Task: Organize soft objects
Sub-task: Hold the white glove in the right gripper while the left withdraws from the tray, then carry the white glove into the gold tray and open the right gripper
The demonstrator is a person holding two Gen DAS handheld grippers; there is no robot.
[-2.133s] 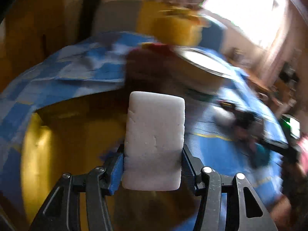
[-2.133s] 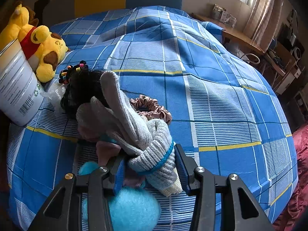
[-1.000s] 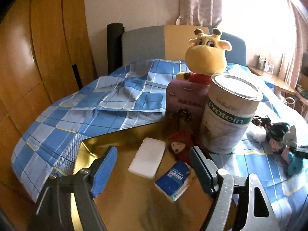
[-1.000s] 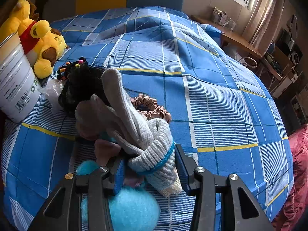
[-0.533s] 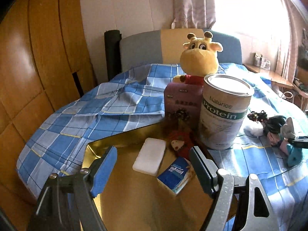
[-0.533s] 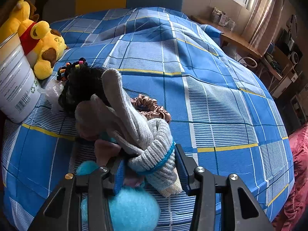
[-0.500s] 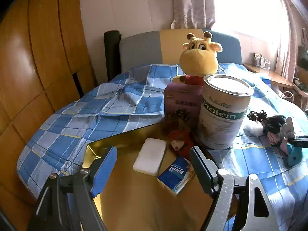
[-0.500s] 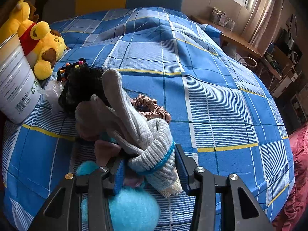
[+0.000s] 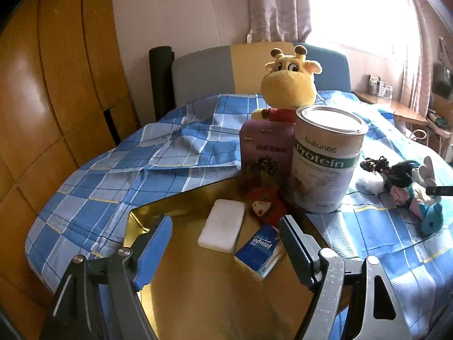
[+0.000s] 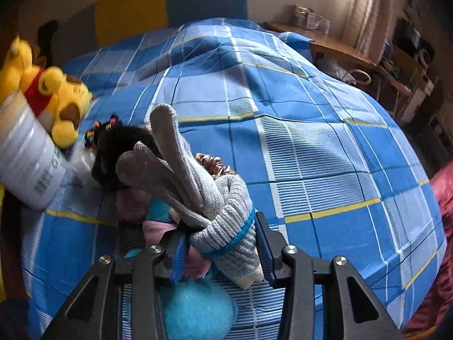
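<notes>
Closing on the cuff of a grey knitted glove [image 10: 223, 226], the right gripper [image 10: 220, 243] has just been narrowing its jaws, and the blue pads now press the ribbed band from both sides, so the glove reads as gripped, its fingers pointing away past the fingertips. Taking it by the cuff makes sense: the thick band gives the pads something firm, and the glove can be drawn clear of the heap it lies on. That heap sits just ahead and below the tool: a black hair piece [image 10: 119, 153], a brown scrunchie [image 10: 215, 164] and a teal fluffy ball [image 10: 195, 308] right under the jaws. The left gripper [image 9: 226, 243] hangs wide and empty above a gold tray [image 9: 198, 289], where a white sponge [image 9: 222, 229], a blue tissue pack [image 9: 259, 250] and a small red plush [image 9: 266, 206] lie ahead, between and just beyond its fingertips; this looks like the collecting place, so the glove probably belongs there next. A protein tin [image 9: 325, 158] stands beyond the tray, toward the right.
</notes>
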